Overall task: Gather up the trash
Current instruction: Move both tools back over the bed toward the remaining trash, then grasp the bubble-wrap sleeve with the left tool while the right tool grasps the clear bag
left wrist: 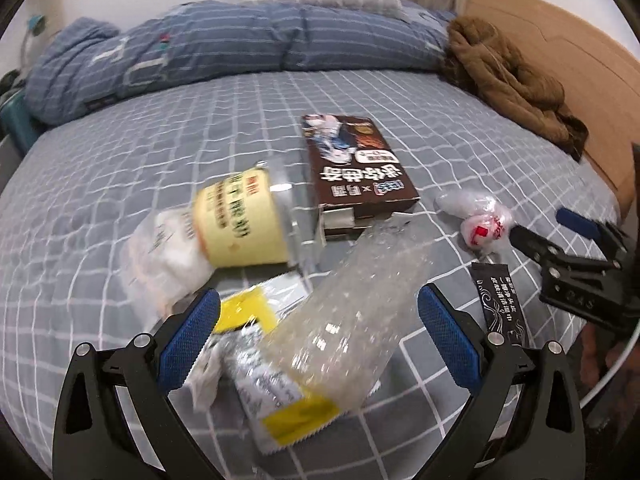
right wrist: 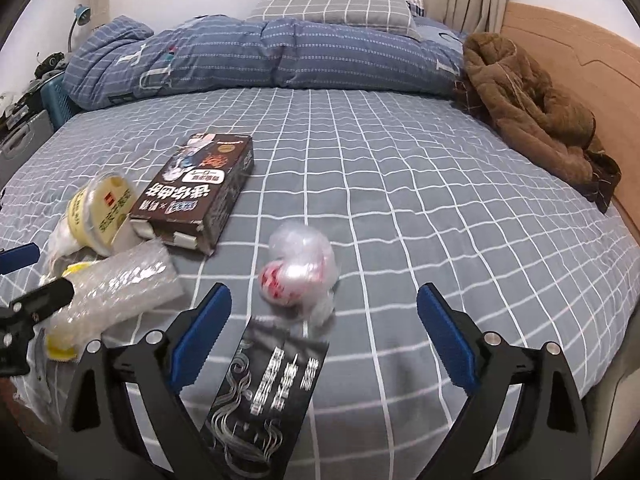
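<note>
Trash lies scattered on a grey checked bed sheet [right wrist: 400, 200]. My left gripper [left wrist: 320, 308] is open over a sheet of bubble wrap [left wrist: 352, 308] and a yellow-and-white packet [left wrist: 280, 400], its pads clear of both. A tipped yellow cup [left wrist: 240, 224] and a brown snack box [left wrist: 352, 168] lie just beyond. My right gripper [right wrist: 325, 300] is open too. A black sachet [right wrist: 272, 392] lies between its fingers, untouched. A crumpled clear bag with red print [right wrist: 296, 276] sits just ahead of it.
A folded blue quilt [right wrist: 260, 56] and a pillow [right wrist: 336, 4] line the far side of the bed. A brown coat [right wrist: 532, 108] lies along the wooden headboard [right wrist: 580, 60] on the right. A blue basket [right wrist: 56, 100] stands off the left edge.
</note>
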`<state>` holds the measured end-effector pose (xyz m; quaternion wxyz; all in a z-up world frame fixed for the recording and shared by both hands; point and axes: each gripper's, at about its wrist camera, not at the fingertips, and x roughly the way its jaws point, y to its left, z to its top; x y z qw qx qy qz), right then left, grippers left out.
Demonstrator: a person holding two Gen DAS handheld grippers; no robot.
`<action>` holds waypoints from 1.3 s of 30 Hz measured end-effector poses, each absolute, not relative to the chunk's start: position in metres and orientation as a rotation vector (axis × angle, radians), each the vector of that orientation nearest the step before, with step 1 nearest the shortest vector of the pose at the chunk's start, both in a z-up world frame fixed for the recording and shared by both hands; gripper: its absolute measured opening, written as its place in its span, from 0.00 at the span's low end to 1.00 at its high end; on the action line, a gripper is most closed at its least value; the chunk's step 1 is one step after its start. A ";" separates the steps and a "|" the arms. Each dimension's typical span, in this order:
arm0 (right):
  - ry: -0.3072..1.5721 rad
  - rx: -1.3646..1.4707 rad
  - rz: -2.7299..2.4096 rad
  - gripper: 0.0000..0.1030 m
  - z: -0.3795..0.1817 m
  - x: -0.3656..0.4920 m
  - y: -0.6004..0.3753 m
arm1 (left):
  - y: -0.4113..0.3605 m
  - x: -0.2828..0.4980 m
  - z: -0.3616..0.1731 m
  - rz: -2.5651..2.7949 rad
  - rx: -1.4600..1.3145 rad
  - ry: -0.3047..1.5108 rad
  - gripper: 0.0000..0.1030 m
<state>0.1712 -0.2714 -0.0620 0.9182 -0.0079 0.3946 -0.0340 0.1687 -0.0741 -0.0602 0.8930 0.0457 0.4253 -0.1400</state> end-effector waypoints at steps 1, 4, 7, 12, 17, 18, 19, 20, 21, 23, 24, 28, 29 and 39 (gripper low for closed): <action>0.818 -0.015 -0.068 0.85 -0.064 0.176 -0.272 | -0.076 0.172 -0.061 -0.302 0.103 0.889 0.94; 0.836 -0.018 -0.065 0.83 -0.070 0.187 -0.274 | -0.083 0.183 -0.066 -0.333 0.133 0.911 0.94; 0.851 -0.021 -0.060 0.80 -0.074 0.195 -0.276 | -0.091 0.190 -0.072 -0.368 0.170 0.938 0.94; 0.873 -0.002 -0.049 0.75 -0.079 0.204 -0.279 | -0.103 0.193 -0.085 -0.392 0.220 0.976 0.92; 0.888 0.006 -0.024 0.70 -0.085 0.209 -0.276 | -0.113 0.191 -0.096 -0.410 0.255 0.993 0.82; 0.891 0.006 -0.021 0.69 -0.086 0.209 -0.275 | -0.114 0.191 -0.097 -0.410 0.261 0.998 0.80; 0.896 0.008 -0.013 0.67 -0.088 0.210 -0.275 | -0.115 0.191 -0.099 -0.413 0.265 1.005 0.76; 0.901 0.010 -0.007 0.65 -0.089 0.211 -0.274 | -0.116 0.191 -0.102 -0.417 0.266 1.012 0.73; 0.905 0.008 -0.002 0.64 -0.090 0.211 -0.272 | -0.116 0.191 -0.103 -0.416 0.266 1.013 0.70; 0.906 0.003 0.003 0.61 -0.091 0.212 -0.270 | -0.117 0.192 -0.104 -0.414 0.266 1.011 0.65; 0.907 0.003 0.007 0.60 -0.091 0.212 -0.268 | -0.117 0.191 -0.104 -0.416 0.262 1.012 0.60; 0.909 0.002 0.012 0.60 -0.092 0.213 -0.265 | -0.115 0.191 -0.104 -0.426 0.241 1.016 0.49; 0.913 0.003 0.015 0.60 -0.093 0.213 -0.264 | -0.115 0.191 -0.104 -0.423 0.239 1.016 0.47; 0.927 0.002 0.017 0.47 -0.097 0.218 -0.260 | -0.112 0.192 -0.103 -0.413 0.212 1.021 0.33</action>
